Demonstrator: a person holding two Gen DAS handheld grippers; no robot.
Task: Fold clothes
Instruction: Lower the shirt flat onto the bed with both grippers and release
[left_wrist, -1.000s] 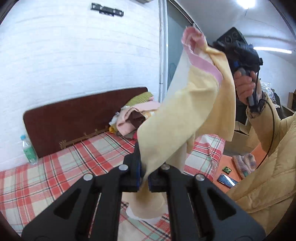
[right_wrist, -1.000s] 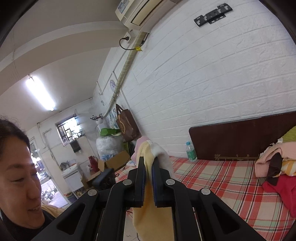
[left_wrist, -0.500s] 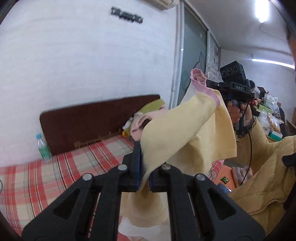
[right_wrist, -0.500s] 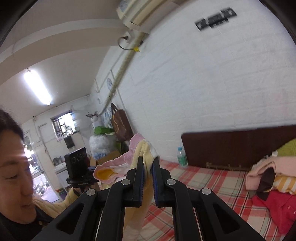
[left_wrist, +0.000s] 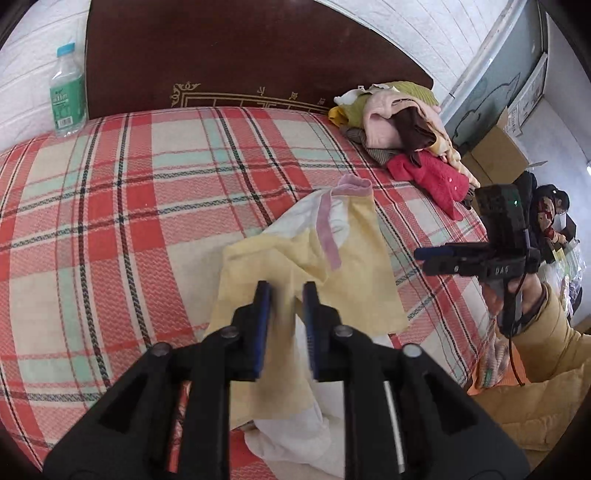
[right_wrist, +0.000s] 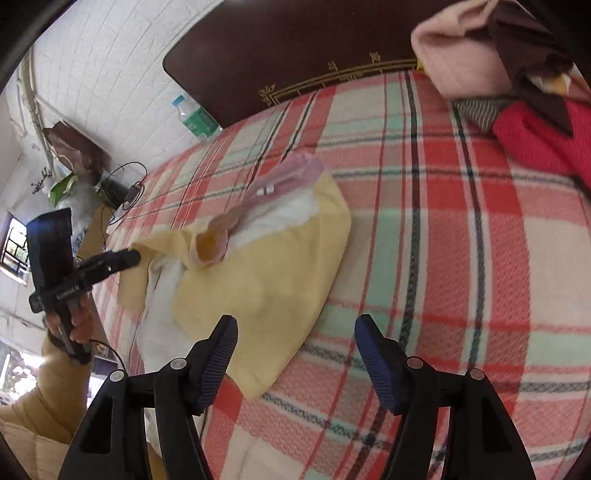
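Note:
A pale yellow garment (left_wrist: 295, 258) with pink trim and a white lining lies crumpled on the red plaid bed cover (left_wrist: 129, 221). My left gripper (left_wrist: 286, 295) hovers just over its near part with its jaws opening. Yellow cloth shows through the gap, but the pads do not press on it. My right gripper (right_wrist: 295, 332) stands over the garment's (right_wrist: 266, 273) near right edge, its jaws opening wide with nothing between them. Each gripper appears in the other's view: the right gripper (left_wrist: 424, 260) at the bed's right side, the left gripper (right_wrist: 131, 256) at the garment's left end.
A pile of unfolded clothes (left_wrist: 402, 125) in pink, green, brown and red sits at the bed's far right corner. A water bottle (left_wrist: 66, 96) stands by the dark headboard (left_wrist: 221, 55). A cardboard box (left_wrist: 495, 151) is beyond the bed's right edge.
Both grippers came down from holding the garment up in the air and let go of it. The garment now lies on the bed, and both sets of jaws have opened.

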